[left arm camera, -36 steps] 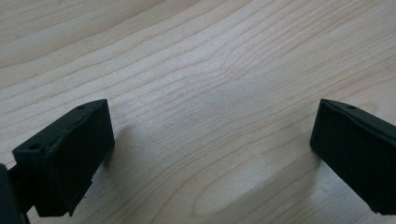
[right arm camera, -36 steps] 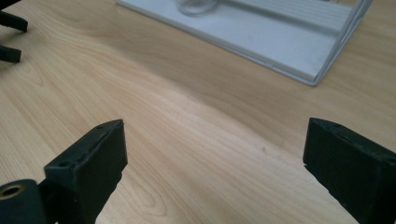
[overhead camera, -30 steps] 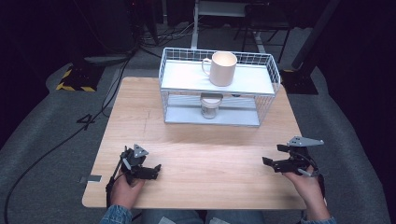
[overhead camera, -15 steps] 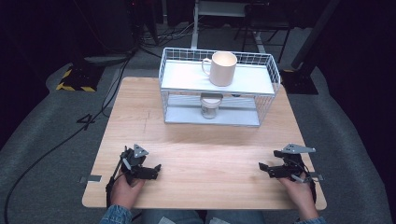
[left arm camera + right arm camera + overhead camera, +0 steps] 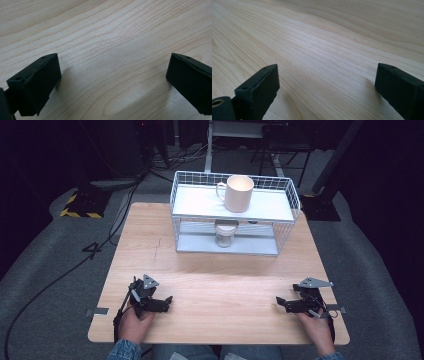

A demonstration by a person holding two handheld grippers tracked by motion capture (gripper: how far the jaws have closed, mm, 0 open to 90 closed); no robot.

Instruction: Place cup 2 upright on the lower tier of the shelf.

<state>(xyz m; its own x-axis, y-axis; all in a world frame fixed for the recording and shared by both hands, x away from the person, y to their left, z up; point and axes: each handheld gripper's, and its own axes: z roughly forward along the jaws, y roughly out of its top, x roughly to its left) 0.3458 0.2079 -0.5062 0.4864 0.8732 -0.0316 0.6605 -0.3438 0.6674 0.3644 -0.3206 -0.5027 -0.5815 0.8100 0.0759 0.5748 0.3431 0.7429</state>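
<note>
High view: two grippers are resting low over the near edge of the wooden table (image 5: 215,270), jaws spread wide with nothing between them.

Left gripper (image 5: 167,300) is sitting near the table's near-left corner, right gripper (image 5: 278,302) near the near-right corner, well apart, both pointing inward. Each gripper view is showing bare wood between its jaws. At the far edge, a white wire rack (image 5: 182,215) is carrying a cream mug (image 5: 236,193) on its upper shelf and a small jar (image 5: 225,233) on the lower shelf.
</note>
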